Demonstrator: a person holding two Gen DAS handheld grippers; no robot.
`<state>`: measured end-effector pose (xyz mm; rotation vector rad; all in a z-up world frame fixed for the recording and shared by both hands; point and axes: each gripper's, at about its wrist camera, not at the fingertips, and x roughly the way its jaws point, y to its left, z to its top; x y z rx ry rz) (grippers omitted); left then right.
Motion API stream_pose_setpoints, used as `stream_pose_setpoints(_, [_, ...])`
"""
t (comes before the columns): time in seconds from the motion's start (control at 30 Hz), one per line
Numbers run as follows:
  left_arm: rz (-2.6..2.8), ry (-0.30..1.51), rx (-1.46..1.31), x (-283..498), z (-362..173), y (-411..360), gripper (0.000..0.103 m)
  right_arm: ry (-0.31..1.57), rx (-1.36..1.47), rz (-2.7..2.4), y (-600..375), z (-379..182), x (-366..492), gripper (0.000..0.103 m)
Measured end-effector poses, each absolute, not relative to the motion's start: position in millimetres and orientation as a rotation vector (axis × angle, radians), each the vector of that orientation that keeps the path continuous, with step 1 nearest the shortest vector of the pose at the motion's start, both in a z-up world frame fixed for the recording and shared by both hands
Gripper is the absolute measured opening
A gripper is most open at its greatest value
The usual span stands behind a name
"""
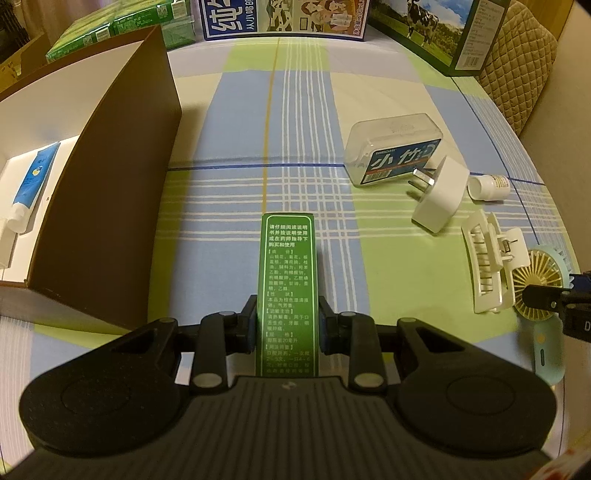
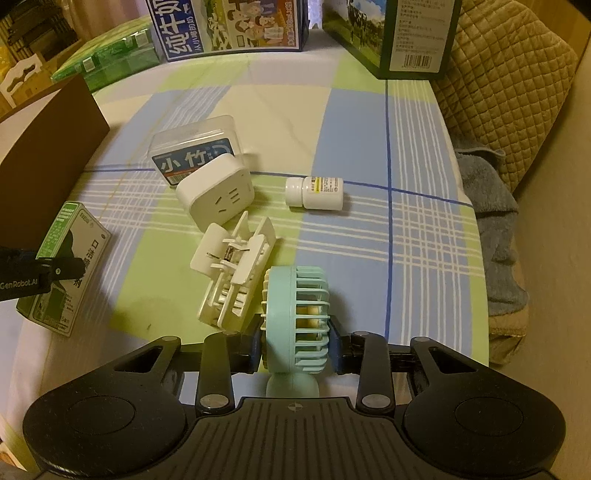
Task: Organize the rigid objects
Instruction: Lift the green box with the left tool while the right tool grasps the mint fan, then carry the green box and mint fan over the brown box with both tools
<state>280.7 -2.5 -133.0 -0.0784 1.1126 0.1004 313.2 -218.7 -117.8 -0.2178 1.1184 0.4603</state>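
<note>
My left gripper (image 1: 287,325) is shut on a green medicine box (image 1: 287,266), held just over the checked tablecloth; the box also shows in the right wrist view (image 2: 66,273). My right gripper (image 2: 297,343) is shut on the head of a mint handheld fan (image 2: 297,317), which also shows in the left wrist view (image 1: 546,284). A brown storage box (image 1: 107,192) with a white inside stands at the left and holds a blue tube (image 1: 31,184). On the cloth lie a clear floss case (image 2: 195,151), a white plug adapter (image 2: 216,192), a white hair claw (image 2: 232,273) and a white pill bottle (image 2: 314,192).
Milk cartons (image 2: 229,26) and green packs (image 2: 107,59) line the table's far edge. A dark green carton (image 2: 402,33) stands at the far right. A quilted chair back (image 2: 509,92) with a grey towel (image 2: 495,229) is beyond the right edge.
</note>
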Motion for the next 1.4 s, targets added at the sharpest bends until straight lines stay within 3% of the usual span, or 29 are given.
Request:
stream_pose_setpoints(0.8, [0.106,1.099,-0.100,248.8,-124.7,-16.2,0.025,1.087,-0.171,0.524,-233.6,-105.1,292.5,0.031])
stream_pose_setpoints(1.4, [0.203,0.956,-0.182,181.5,-63.5,0.3,0.025,0.981,-0.148,0.778,-192.7,-52.2,258.8,0.031])
